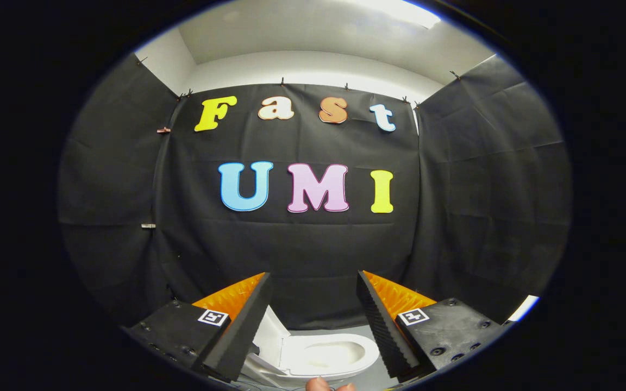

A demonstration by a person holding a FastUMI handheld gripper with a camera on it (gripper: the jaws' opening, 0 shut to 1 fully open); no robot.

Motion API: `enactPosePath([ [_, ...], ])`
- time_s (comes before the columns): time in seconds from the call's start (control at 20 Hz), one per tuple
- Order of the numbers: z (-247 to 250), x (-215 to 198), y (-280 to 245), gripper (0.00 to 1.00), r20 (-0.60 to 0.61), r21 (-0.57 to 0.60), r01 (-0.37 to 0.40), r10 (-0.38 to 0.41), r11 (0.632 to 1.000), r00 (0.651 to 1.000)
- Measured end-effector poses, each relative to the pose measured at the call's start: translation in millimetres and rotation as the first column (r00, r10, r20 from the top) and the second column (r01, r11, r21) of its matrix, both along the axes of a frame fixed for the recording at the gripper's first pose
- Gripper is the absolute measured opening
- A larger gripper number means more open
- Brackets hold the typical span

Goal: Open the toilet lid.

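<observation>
A white toilet [340, 358] sits low on the floor, below and between my two fingers. Its seat ring and bowl face up. A white flap, the lid [270, 332], stands raised at the toilet's left end, close beside my left finger. My gripper [313, 276] is open, held well above the toilet and pointing at the black cloth wall. Nothing is between the fingers and neither one touches the toilet. Part of the toilet is hidden behind the fingers.
Black cloth walls [302, 244] close the booth ahead and on both sides. A grey floor [340, 329] runs behind the toilet. A person's fingertips [321, 384] show just under the toilet. A white edge [525, 307] shows low on the right.
</observation>
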State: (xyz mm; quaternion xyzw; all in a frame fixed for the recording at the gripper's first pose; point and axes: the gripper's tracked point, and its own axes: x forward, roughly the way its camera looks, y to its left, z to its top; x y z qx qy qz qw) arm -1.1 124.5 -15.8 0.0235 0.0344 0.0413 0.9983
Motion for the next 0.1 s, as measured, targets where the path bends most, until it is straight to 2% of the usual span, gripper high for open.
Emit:
enactPosePath([
  [0.1,-0.6,0.3,0.9,0.98,0.000,0.001,-0.001,0.001,1.000,1.000],
])
